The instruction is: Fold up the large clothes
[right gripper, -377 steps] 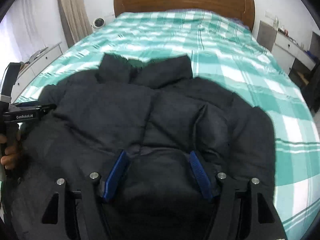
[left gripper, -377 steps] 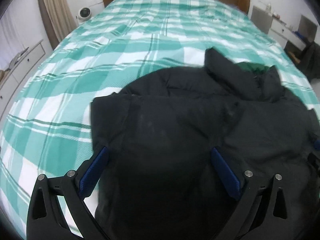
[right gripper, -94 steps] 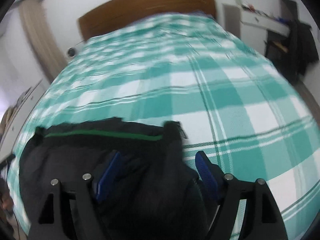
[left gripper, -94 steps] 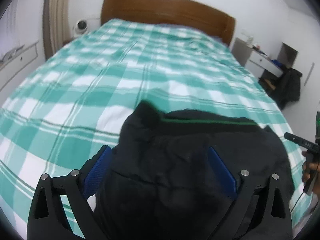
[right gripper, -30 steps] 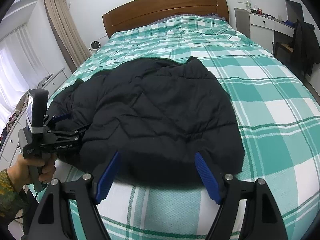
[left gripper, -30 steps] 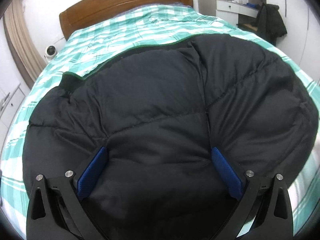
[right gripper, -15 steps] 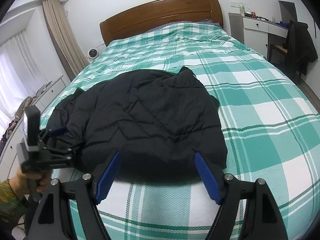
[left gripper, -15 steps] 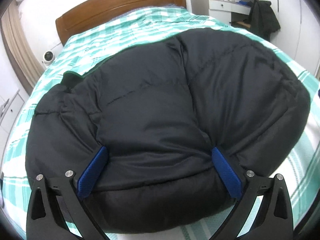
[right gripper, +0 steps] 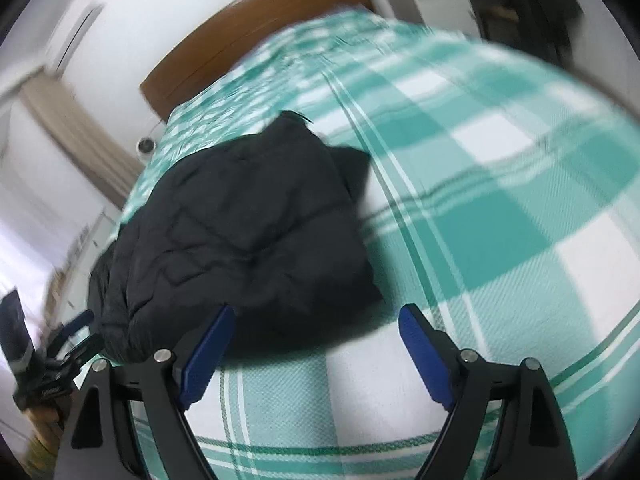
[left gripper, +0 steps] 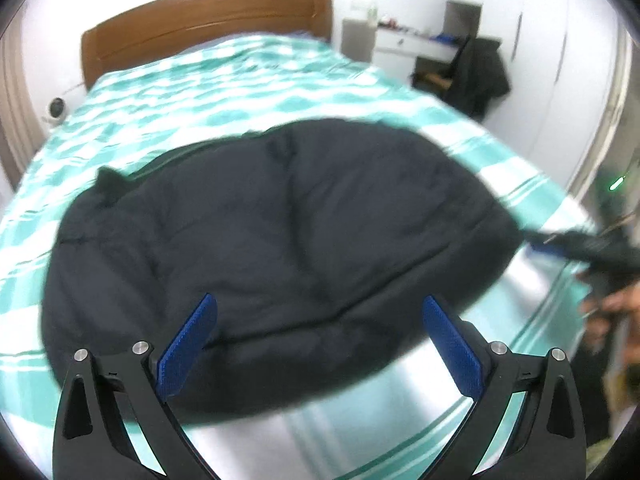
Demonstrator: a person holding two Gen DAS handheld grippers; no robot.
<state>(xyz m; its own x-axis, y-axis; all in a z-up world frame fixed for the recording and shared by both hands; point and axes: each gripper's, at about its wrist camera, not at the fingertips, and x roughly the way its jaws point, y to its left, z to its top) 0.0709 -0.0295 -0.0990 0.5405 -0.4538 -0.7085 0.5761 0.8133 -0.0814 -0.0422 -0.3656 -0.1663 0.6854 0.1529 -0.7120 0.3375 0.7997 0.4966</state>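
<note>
black padded jacket (right gripper: 248, 232) lies folded, long axis toward the headboard (right gripper: 256, 36).

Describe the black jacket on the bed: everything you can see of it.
The black quilted puffer jacket lies folded into a rounded, puffy bundle on the green-and-white checked bedspread. Stitched seams cross its matte, padded fabric. One corner sticks up at its far edge. Neither gripper touches it; it rests on the bedspread alone, near the foot of the bed.
</note>
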